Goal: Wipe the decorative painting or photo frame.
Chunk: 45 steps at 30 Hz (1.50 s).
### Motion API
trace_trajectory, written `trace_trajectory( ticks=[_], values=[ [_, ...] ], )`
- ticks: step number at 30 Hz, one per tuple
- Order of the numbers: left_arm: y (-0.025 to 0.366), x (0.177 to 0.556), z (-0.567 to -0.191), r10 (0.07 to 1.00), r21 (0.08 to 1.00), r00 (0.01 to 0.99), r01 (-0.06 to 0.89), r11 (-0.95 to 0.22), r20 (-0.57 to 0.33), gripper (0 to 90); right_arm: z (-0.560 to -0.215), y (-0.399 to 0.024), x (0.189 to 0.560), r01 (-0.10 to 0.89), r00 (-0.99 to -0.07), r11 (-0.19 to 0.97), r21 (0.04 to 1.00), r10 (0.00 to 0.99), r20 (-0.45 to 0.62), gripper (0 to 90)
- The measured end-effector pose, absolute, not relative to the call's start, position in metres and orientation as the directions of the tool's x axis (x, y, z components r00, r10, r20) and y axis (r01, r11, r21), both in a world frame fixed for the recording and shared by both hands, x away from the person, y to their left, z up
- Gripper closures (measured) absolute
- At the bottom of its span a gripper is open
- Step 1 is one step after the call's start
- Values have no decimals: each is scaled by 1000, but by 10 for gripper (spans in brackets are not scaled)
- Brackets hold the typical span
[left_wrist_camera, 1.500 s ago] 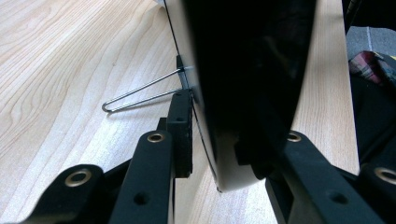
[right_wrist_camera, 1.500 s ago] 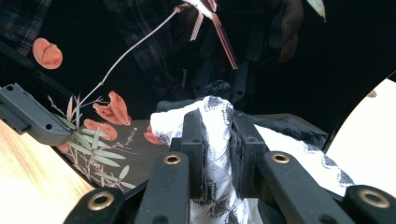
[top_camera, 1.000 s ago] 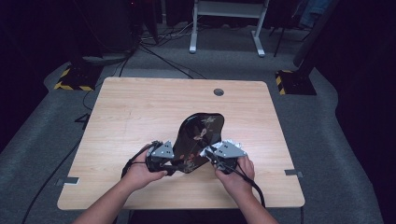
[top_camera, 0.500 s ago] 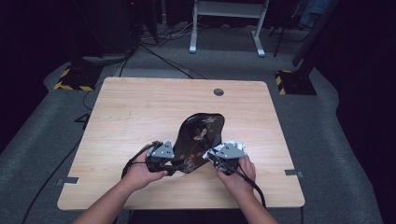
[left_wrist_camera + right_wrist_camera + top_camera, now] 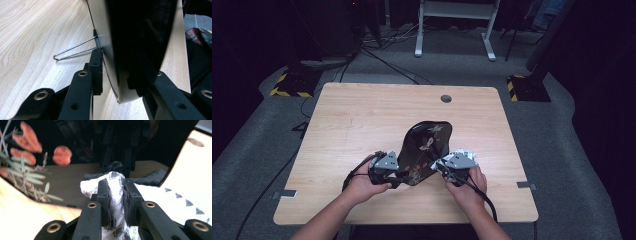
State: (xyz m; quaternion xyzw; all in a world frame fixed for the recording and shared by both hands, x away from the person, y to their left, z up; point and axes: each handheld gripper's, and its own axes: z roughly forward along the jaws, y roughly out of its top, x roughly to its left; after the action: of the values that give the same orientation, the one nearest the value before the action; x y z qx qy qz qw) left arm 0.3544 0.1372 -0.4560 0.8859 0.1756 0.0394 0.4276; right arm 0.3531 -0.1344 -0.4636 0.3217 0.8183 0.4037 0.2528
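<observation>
At the near edge of a light wooden table [image 5: 352, 120], a person's two hands each work a gripper against a glossy black mirror [image 5: 424, 145] painted with orange flowers, which stands tilted on the board about midway along that edge. The left gripper [image 5: 393, 169] is clenched on the mirror's lower rim; its own camera shows the black jaws pressed on either face of the thin pale-edged panel [image 5: 120, 50], and a wire prop [image 5: 75, 50] folding out from the back to the tabletop, a detail the high view hides. The right gripper [image 5: 447, 167] grasps a bunched white cloth with a dark pattern [image 5: 113, 192], its jaws pinched tight on the fabric and holding it just at the mirror's shiny face [image 5: 75, 142], where the blooms, grey-green stems and the gripper's own reflection appear. No writing can be read on any surface. Farther off, a round cable hole [image 5: 446, 98] sits near the table's far edge; beyond it, on the grey floor, stand white frame legs [image 5: 452, 30], loose black cables [image 5: 382, 60] and yellow-and-black striped bases [image 5: 292, 85] off both far corners.
</observation>
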Motion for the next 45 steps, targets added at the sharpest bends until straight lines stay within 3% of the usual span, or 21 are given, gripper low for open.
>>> trace_trajectory(
  ticks=[7,15,23,30,39,45],
  values=[
    [137,354,-456,346,772,935,278,-572,-80,698,-442,-141,360,296,-643,421,857,752,-148,787],
    [137,354,-456,347,771,935,279,-573,-80,694,-473,-140,357,345,-649,446,826,749,-133,787],
    [137,355,-456,345,772,935,279,-572,-82,695,-438,-149,365,299,-619,388,872,774,-132,787],
    [137,354,-456,347,770,935,277,-574,-78,695,-469,-150,363,355,-622,404,843,776,-110,787],
    [137,355,-456,343,771,937,271,-576,-73,696,-430,-154,368,275,-598,364,890,789,-138,787],
    [137,354,-456,343,770,937,271,-577,-73,696,-455,-158,368,323,-593,368,872,797,-116,788]
  ],
)
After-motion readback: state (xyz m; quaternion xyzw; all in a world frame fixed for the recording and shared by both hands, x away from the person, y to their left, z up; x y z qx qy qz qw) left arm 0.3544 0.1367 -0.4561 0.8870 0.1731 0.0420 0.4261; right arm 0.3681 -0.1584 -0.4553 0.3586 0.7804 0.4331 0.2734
